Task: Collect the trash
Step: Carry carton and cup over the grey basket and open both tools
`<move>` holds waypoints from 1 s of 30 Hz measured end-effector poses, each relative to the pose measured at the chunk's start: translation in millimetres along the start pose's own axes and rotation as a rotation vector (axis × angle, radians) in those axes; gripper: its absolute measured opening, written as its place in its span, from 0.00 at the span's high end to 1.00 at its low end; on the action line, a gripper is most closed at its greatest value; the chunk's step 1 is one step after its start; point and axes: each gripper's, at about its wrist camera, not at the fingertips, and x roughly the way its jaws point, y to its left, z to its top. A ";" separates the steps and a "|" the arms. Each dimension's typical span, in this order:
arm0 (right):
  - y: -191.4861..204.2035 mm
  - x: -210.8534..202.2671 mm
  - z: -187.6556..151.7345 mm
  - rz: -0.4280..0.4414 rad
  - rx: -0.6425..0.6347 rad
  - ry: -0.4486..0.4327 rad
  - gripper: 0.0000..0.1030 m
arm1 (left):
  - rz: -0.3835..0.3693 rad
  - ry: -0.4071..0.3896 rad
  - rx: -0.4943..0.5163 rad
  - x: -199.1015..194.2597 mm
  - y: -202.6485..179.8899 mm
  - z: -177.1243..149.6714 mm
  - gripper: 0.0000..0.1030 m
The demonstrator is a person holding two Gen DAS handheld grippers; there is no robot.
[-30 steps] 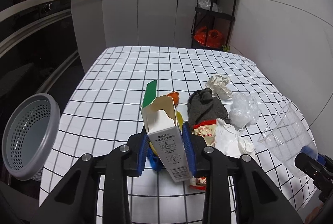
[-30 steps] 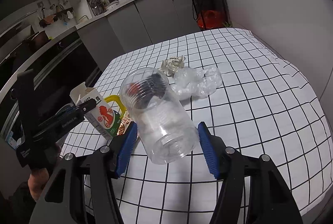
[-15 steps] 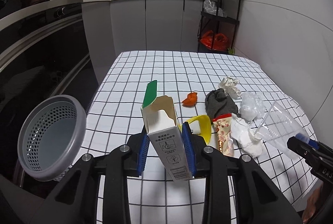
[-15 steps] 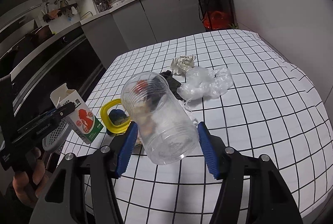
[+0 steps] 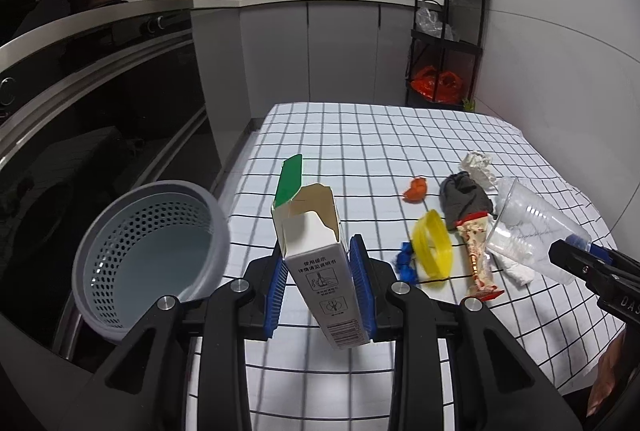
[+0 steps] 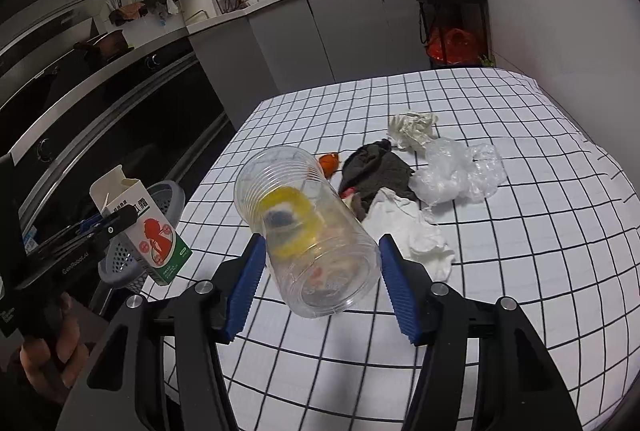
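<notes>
Gripping an opened white-and-green cardboard carton (image 5: 320,267), our left tool (image 5: 320,287) has its blue ribbed pads pressed against the carton's two sides, so it is clamped on it and lifted off the worktop (image 5: 360,147), which is covered in a white cloth with a black grid. On the carton's near face we read small Chinese print, a few pictograms and a barcode at the bottom; from the right wrist view the same carton (image 6: 152,231) shows a red figure logo, and the black arm of the left tool carries the lettering "GenRobot.AI".

Our right tool (image 6: 322,273) is spread wide, its blue pads closed on a clear ribbed plastic cup (image 6: 308,231) held tilted, mouth pointing away from us. In the left wrist view that tool's black body bears letters beginning "DAS".

Taking the carton as landmark: a grey perforated plastic basket (image 5: 148,255) hangs to its left, off the worktop's edge. To its right lie a yellow plastic ring (image 5: 434,247) with a blue scrap (image 5: 406,261) touching it, then a red-and-cream snack wrapper (image 5: 476,255). Beyond these sit an orange scrap (image 5: 416,189), a dark grey rag (image 5: 464,197) and a crumpled white paper ball (image 5: 476,167). A clear plastic film wad (image 6: 456,173) and a white tissue (image 6: 408,231) lie furthest right.
</notes>
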 end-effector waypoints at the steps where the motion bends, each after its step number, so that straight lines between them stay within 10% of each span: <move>1: 5.6 2.2 1.1 0.006 -0.009 0.003 0.45 | 0.005 -0.002 -0.003 -2.2 4.5 0.2 0.71; 30: 263.8 181.0 27.1 0.245 -0.331 0.189 0.47 | 0.254 0.088 -0.181 38.6 245.0 -26.2 0.71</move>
